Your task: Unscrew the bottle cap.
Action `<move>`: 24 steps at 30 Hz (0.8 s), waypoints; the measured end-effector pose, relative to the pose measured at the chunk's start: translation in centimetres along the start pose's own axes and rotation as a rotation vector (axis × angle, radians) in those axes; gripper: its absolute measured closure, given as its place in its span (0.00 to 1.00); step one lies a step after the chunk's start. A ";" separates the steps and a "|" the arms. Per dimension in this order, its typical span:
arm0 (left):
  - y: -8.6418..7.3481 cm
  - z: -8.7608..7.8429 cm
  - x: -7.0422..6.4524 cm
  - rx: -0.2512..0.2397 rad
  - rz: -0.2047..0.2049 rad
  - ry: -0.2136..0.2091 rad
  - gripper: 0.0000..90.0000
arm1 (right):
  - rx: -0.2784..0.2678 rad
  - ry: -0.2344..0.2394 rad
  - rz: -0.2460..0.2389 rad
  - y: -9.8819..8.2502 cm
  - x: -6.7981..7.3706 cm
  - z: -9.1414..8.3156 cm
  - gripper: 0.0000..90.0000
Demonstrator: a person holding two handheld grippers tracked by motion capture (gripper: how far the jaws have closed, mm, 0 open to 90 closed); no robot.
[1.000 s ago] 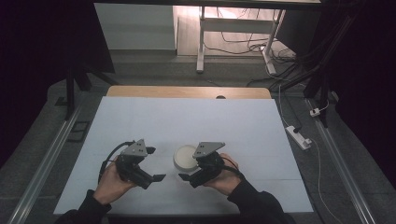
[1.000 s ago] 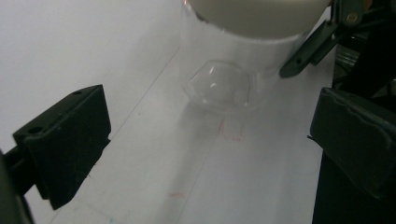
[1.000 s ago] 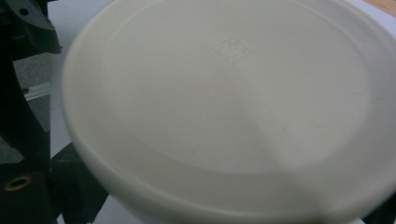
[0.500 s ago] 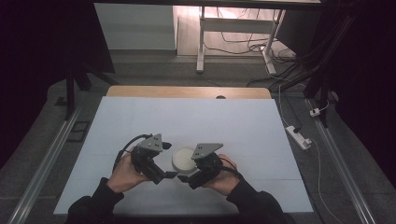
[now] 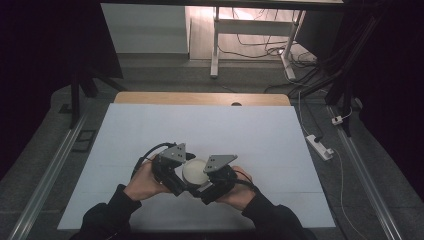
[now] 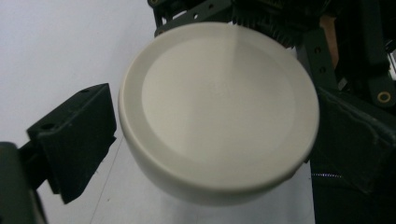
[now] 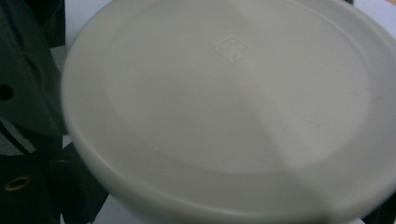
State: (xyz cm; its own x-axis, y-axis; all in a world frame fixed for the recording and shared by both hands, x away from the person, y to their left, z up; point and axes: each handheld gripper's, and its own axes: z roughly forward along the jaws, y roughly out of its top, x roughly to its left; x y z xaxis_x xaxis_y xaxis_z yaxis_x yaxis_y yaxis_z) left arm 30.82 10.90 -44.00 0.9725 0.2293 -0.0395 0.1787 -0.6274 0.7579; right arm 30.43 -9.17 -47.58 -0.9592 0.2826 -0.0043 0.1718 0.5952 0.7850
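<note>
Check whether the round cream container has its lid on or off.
On. The cream container shows a flat lid with a raised rim seated across its top; no opening or contents are visible.

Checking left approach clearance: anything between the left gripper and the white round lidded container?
Nothing visible. The left gripper sits right beside the white container, its jaws spread to either side; one jaw is apart from the wall. The right gripper is at the far side.

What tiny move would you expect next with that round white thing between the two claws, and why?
Probably the left gripper closes its fingers on the white round container. In the left gripper view the container sits between its fingers with a visible gap at one side, so that grip is not yet made. The right gripper is close against the container's other side; whether it grips is unclear.
</note>
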 end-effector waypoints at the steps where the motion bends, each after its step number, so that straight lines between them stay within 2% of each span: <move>1: 0.2 0.1 0.0 -0.005 0.005 -0.008 0.05 | 0.001 0.001 0.000 0.0 0.0 0.0 0.07; 6: 0.4 0.4 -0.1 -0.001 0.014 -0.011 0.08 | 0.006 0.004 -0.014 0.0 0.1 0.1 0.07; 11: 0.5 0.6 -0.3 0.002 -0.001 0.014 0.08 | 0.011 -0.005 -0.015 -0.1 -0.1 0.1 0.07; 14: 0.7 0.8 -0.5 0.013 -0.040 0.052 0.09 | 0.016 -0.016 -0.004 -0.1 -0.1 0.2 0.07; 15: 0.7 0.8 -0.5 0.013 -0.040 0.052 0.09 | 0.017 -0.021 0.000 -0.1 -0.1 0.2 0.07; 17: 0.9 0.9 -0.7 0.024 -0.077 0.085 0.09 | 0.017 -0.031 0.000 -0.1 -0.3 0.2 0.07; 19: 1.0 1.0 -0.8 0.028 -0.089 0.097 0.09 | 0.019 -0.040 0.012 -0.1 -0.3 0.2 0.07; 21: 1.2 1.1 -1.0 0.034 -0.127 0.126 0.08 | 0.016 -0.047 0.020 -0.1 -0.3 0.2 0.07; 24: 1.4 1.3 -1.2 0.036 -0.155 0.155 0.08 | 0.016 -0.056 0.029 -0.2 -0.4 0.2 0.07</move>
State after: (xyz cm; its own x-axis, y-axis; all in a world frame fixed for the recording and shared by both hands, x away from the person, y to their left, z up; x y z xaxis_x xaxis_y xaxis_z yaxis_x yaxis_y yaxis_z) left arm 30.07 8.75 -43.77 0.8990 0.4349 -0.0510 0.3320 -0.6011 0.7270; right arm 30.85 -9.23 -47.81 -0.9396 0.3418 -0.0167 0.2038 0.5981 0.7751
